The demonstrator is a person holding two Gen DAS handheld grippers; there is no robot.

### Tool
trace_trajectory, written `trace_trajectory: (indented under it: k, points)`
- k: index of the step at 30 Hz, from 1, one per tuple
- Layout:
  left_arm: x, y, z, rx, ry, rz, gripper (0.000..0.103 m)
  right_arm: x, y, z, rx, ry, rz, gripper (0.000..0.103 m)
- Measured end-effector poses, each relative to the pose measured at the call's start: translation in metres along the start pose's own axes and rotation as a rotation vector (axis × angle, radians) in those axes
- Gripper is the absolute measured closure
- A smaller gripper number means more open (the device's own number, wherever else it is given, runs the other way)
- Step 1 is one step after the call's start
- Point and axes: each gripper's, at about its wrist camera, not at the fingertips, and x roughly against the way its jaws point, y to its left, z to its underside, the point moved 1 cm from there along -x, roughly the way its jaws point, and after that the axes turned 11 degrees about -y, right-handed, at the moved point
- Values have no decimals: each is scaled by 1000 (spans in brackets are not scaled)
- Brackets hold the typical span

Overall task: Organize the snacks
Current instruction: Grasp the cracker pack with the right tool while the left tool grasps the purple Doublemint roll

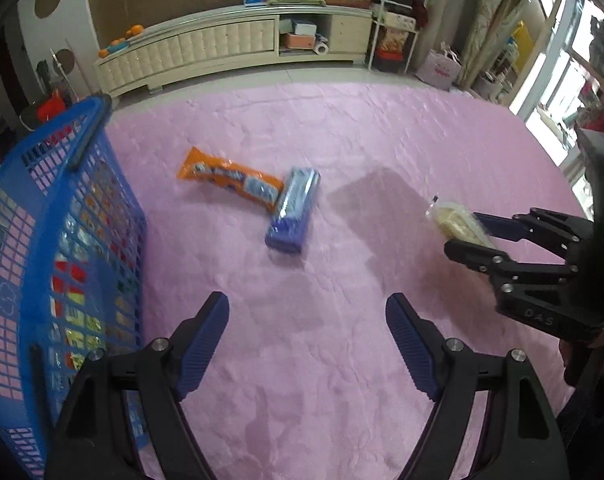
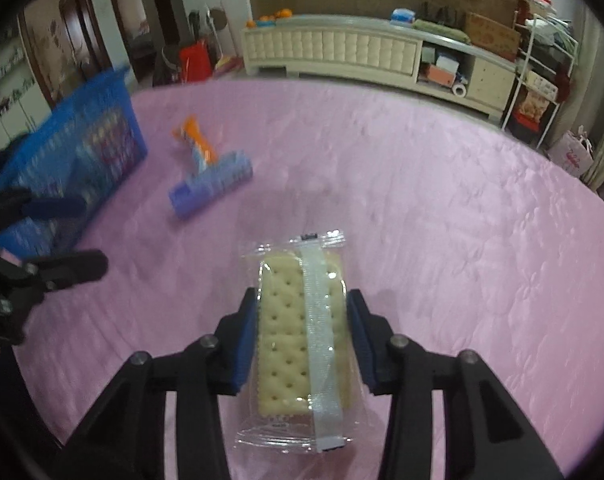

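My right gripper (image 2: 302, 300) is shut on a clear-wrapped cracker pack (image 2: 298, 340) and holds it above the pink cloth; in the left wrist view the gripper (image 1: 460, 230) and pack (image 1: 454, 222) are at the right. My left gripper (image 1: 307, 308) is open and empty over the cloth, beside the blue basket (image 1: 82, 208). An orange snack pack (image 1: 230, 178) and a blue-purple snack pack (image 1: 292, 208) lie touching on the cloth ahead. The right wrist view shows the orange pack (image 2: 196, 140), the blue-purple pack (image 2: 212, 184), the basket (image 2: 78, 144) and my left gripper (image 2: 72, 236).
The basket holds several snack packs, seen through its mesh. The pink cloth (image 1: 342, 360) covers the table. A cream cabinet (image 1: 230, 48) and a white rack (image 1: 398, 20) stand along the far wall.
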Motion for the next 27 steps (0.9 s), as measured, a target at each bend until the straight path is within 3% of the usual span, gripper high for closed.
trace_trajectory:
  k: [10, 17, 21, 24, 27]
  points:
    - [-18, -7, -29, -42, 6, -18, 24, 2, 1, -37, -41, -82, -30, 56]
    - [-49, -10, -38, -47, 55, -27, 24, -11, -15, -38, -118, -58, -32, 55]
    - [-64, -5, -40, -27, 62, -33, 25, -17, -26, -32, -137, -30, 9, 55]
    - [-72, -2, -41, -33, 67, -79, 36, -19, -32, -30, -160, -23, 14, 55]
    - [-86, 1, -39, -17, 103, -56, 44, -21, -34, -30, -171, -19, 4, 55]
